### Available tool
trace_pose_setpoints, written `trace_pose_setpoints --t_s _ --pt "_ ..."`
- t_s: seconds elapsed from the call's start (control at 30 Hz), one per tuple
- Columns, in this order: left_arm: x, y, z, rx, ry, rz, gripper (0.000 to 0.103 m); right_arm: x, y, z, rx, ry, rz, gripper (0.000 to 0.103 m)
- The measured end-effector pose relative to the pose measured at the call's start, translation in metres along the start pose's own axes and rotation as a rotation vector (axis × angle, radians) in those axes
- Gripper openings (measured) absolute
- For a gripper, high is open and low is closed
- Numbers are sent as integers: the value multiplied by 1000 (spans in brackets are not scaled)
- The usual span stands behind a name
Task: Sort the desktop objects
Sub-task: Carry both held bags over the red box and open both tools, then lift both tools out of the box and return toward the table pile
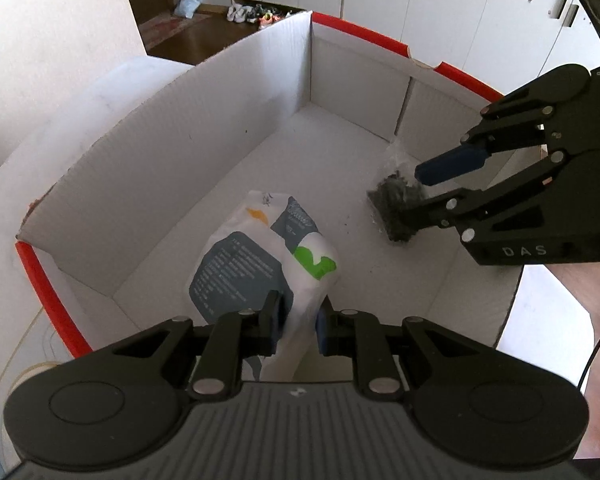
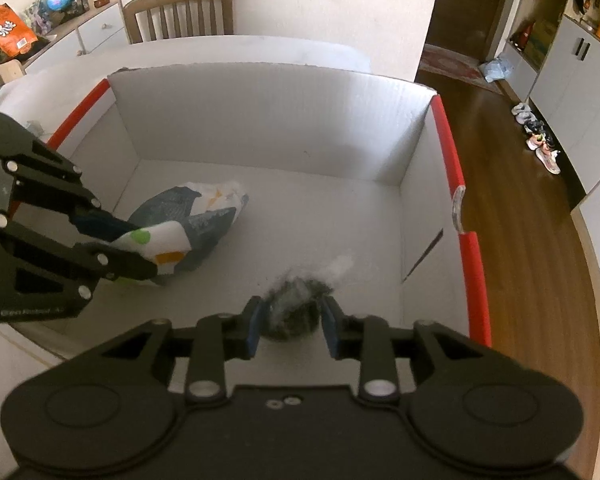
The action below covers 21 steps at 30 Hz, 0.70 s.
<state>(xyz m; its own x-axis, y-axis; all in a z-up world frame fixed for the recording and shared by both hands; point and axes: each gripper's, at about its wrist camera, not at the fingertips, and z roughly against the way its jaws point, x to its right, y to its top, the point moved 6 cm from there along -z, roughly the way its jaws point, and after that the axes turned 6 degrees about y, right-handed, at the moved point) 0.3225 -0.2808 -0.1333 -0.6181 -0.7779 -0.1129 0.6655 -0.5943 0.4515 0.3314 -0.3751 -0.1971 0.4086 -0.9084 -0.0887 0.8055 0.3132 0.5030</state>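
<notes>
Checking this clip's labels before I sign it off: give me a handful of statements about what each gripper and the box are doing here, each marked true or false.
1. The left gripper is shut on the tissue pack. True.
2. The right gripper holds a wooden block. False: between its fingers is a clear bag of dark bits.
3. Both items are inside the white cardboard box. True.
4. The box has blue edge trim. False: its trim is red.
5. A wooden chair stands behind the table. True.
</notes>
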Motion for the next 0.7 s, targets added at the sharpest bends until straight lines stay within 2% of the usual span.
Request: trace_pose_setpoints --t_s 0.1,0.17,0.4,0.43,0.47,0.53,0.7 --pt "0 0 3 7 0 -13 20 2 -2 2 6 -1 -2 39" --pt "0 -1 2 13 7 -11 22 3 -3 4 16 3 -5 48" --pt "-5 -7 16 44 14 18 31 3 -3 21 58 13 3 61" --pt "-5 -8 19 54 16 22 37 3 -2 24 68 16 5 63" --pt "-6 -8 22 66 22 27 52 2 -2 28 80 20 6 64" --pt "-6 -7 30 94 29 24 71 0 -1 36 98 21 5 64" --pt "-12 -6 55 163 26 74 71 -6 3 59 161 40 -5 64"
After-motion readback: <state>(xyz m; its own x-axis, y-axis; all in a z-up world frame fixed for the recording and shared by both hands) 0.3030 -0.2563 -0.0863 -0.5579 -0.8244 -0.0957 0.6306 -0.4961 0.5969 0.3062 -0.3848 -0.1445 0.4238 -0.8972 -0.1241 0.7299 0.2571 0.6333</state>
